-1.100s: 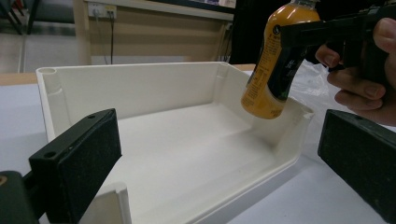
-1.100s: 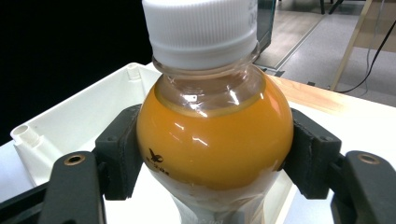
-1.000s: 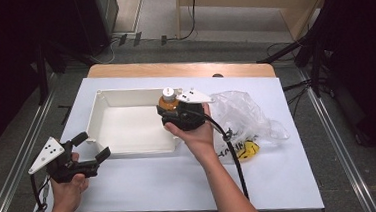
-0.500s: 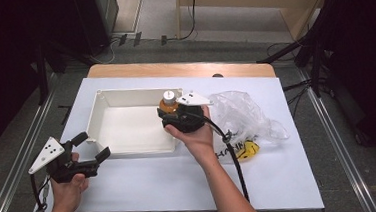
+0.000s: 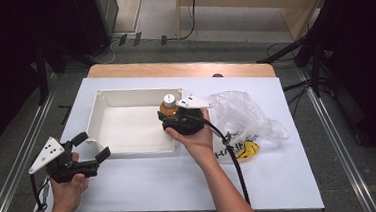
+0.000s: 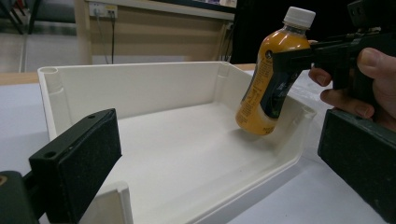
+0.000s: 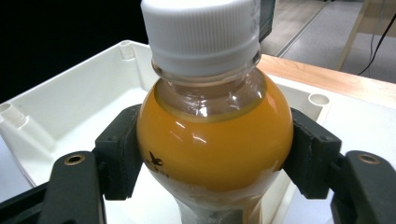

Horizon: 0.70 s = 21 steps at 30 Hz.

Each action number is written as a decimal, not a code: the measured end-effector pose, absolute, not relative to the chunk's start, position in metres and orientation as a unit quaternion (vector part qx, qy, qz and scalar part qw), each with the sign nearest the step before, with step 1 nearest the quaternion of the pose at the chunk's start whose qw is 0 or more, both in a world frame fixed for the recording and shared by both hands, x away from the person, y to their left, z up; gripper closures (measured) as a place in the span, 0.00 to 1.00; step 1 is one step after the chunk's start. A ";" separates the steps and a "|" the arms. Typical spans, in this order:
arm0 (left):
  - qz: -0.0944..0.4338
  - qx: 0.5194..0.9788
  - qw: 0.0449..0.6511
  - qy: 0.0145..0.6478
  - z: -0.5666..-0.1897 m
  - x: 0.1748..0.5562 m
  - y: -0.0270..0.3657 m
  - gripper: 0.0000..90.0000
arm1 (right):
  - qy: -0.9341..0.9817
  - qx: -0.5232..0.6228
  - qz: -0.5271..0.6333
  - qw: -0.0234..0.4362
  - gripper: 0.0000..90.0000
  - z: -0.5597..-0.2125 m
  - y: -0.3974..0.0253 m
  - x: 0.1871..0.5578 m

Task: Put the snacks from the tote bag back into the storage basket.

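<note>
My right gripper (image 5: 172, 113) clamps the juice bottle (image 7: 215, 140) over the tray (image 5: 106, 99) at three o'clock; my left gripper (image 5: 94, 147) gapes wide.

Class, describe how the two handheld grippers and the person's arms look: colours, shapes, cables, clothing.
Both the left gripper and right gripper are black, with two flat rectangular padded jaws. Each carries a grey three-cornered plate on top and trails a black cable. The forearms are bare; no sleeves or gloves are visible.
</note>
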<state>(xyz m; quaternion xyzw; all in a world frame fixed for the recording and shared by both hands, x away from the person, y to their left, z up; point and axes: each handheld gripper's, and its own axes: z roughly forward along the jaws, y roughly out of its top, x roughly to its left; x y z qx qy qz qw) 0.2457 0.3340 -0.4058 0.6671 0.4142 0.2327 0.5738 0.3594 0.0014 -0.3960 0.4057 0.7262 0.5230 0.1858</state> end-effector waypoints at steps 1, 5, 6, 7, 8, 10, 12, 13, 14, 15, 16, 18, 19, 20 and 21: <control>0.233 0.667 0.574 0.414 -0.406 0.246 0.334 0.00 | 0.726 0.407 0.522 0.185 0.34 -0.397 0.002 0.359; 0.232 0.667 0.574 0.414 -0.406 0.246 0.334 0.00 | 0.728 0.407 0.520 0.185 0.34 -0.400 0.002 0.359; 0.232 0.667 0.574 0.414 -0.406 0.246 0.334 0.00 | 0.728 0.408 0.519 0.184 0.34 -0.401 0.002 0.359; 0.232 0.668 0.574 0.414 -0.406 0.246 0.334 0.00 | 0.728 0.408 0.518 0.185 0.34 -0.401 0.003 0.359; 0.232 0.667 0.574 0.414 -0.405 0.246 0.334 0.00 | 0.729 0.408 0.518 0.184 0.34 -0.402 0.003 0.359; 0.233 0.667 0.574 0.414 -0.405 0.246 0.334 0.00 | 0.730 0.408 0.516 0.184 0.34 -0.403 0.004 0.359; 0.233 0.667 0.574 0.414 -0.406 0.246 0.334 0.00 | 0.732 0.407 0.515 0.184 0.34 -0.404 0.004 0.359; 0.233 0.667 0.574 0.414 -0.406 0.246 0.334 0.00 | 0.732 0.408 0.514 0.184 0.34 -0.404 0.004 0.359; 0.233 0.667 0.574 0.414 -0.406 0.246 0.334 0.00 | 0.733 0.407 0.513 0.185 0.34 -0.405 0.005 0.359; 0.233 0.667 0.574 0.414 -0.406 0.246 0.334 0.00 | 0.733 0.408 0.512 0.185 0.34 -0.406 0.005 0.359; 0.233 0.667 0.574 0.414 -0.406 0.246 0.334 0.00 | 0.733 0.408 0.512 0.185 0.34 -0.406 0.005 0.359; 0.233 0.667 0.574 0.414 -0.405 0.246 0.334 0.00 | 0.733 0.408 0.511 0.186 0.34 -0.407 0.006 0.358; 0.233 0.667 0.574 0.414 -0.405 0.246 0.334 0.00 | 0.734 0.408 0.510 0.185 0.34 -0.408 0.006 0.358; 0.233 0.667 0.574 0.414 -0.405 0.246 0.334 0.00 | 0.734 0.408 0.510 0.184 0.34 -0.408 0.006 0.358; 0.233 0.667 0.574 0.414 -0.406 0.246 0.334 0.00 | 0.735 0.408 0.510 0.184 0.34 -0.409 0.006 0.358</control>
